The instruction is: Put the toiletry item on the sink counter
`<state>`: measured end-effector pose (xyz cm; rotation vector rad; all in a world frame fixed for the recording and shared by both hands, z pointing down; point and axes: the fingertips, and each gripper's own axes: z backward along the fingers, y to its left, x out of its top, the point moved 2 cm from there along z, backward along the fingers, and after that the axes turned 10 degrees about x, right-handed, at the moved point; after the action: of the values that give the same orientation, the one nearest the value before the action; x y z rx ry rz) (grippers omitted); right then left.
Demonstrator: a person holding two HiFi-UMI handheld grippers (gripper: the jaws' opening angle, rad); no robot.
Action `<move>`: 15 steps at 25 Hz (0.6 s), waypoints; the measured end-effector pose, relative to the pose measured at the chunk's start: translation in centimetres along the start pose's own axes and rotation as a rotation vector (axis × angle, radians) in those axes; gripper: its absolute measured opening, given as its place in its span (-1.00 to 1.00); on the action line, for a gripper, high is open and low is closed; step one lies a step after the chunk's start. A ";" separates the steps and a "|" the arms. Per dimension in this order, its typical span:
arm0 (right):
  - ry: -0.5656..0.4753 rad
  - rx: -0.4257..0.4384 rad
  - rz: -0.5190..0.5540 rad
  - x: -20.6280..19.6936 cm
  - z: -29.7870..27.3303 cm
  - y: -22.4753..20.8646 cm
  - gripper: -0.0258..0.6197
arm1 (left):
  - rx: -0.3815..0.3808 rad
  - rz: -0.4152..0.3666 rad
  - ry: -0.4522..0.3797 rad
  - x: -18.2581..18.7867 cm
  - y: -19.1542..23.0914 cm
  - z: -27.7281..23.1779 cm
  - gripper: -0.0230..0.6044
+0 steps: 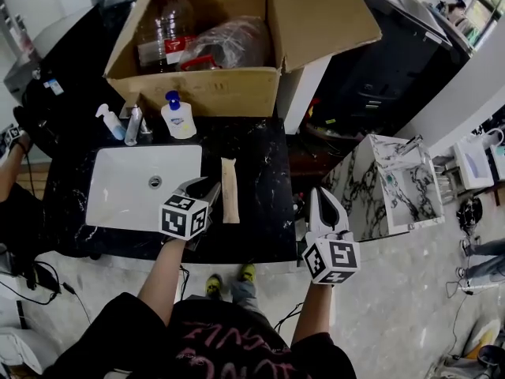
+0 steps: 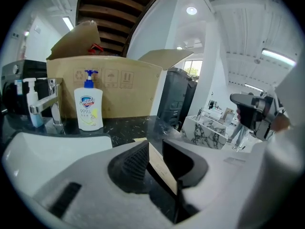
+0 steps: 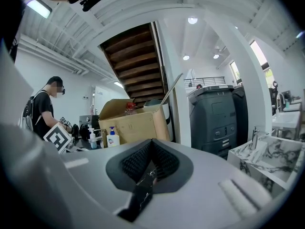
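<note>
**Condition.** The table (image 1: 260, 156) is a black marble top. A cardboard box (image 1: 205, 89) stands along its far edge and a white sink basin (image 1: 126, 188) is set into its left half. The toiletry item (image 1: 229, 189), a long flat tan packet, lies flat on the table. It is just right of the basin rim and runs toward the front edge. On this evidence the placement is judged done.

**Left claw** (image 1: 207, 186). The jaws stand apart. In the left gripper view (image 2: 153, 147) the toiletry item (image 2: 162, 165) shows through the gap, and neither pad presses on it. The head view puts the claw tips just beside the packet's left side. Whether the nearer jaw touches it cannot be told.

**Right claw** (image 1: 325, 200). The jaws are together with nothing between them (image 3: 151, 149). This claw hangs beyond the table's right edge, well apart from the item.

**Hazards, by likely consequence:**

1. Snagging. If the left claw is drawn back low or at an angle, a jaw could catch the light packet. The packet could then be dragged over the front edge.
2. Sideways nudge. A push to the left could slide the packet over the rim and into the basin.
3. Re-closing. If the jaws close while the packet is in line with the gap, they could pick it up again.
4. Hand soap bottle (image 1: 178, 117) at the far edge. It is well apart from both claws, so the risk of toppling is low.
</note>
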<state>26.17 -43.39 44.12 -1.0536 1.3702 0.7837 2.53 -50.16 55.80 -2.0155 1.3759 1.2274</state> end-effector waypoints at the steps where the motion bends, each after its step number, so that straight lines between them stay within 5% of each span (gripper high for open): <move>1: -0.003 0.002 0.001 0.1 0.0 0.2 -0.89 | 0.003 -0.010 -0.010 0.3 0.0 0.3 -0.68; 15: -0.036 0.022 0.021 2.2 0.0 2.0 -0.89 | 0.047 -0.073 -0.193 6.3 0.7 6.0 -0.78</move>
<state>24.51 -42.93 41.67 -1.0055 1.3580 0.7977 0.12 -49.45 47.46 -1.8457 1.2178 1.3067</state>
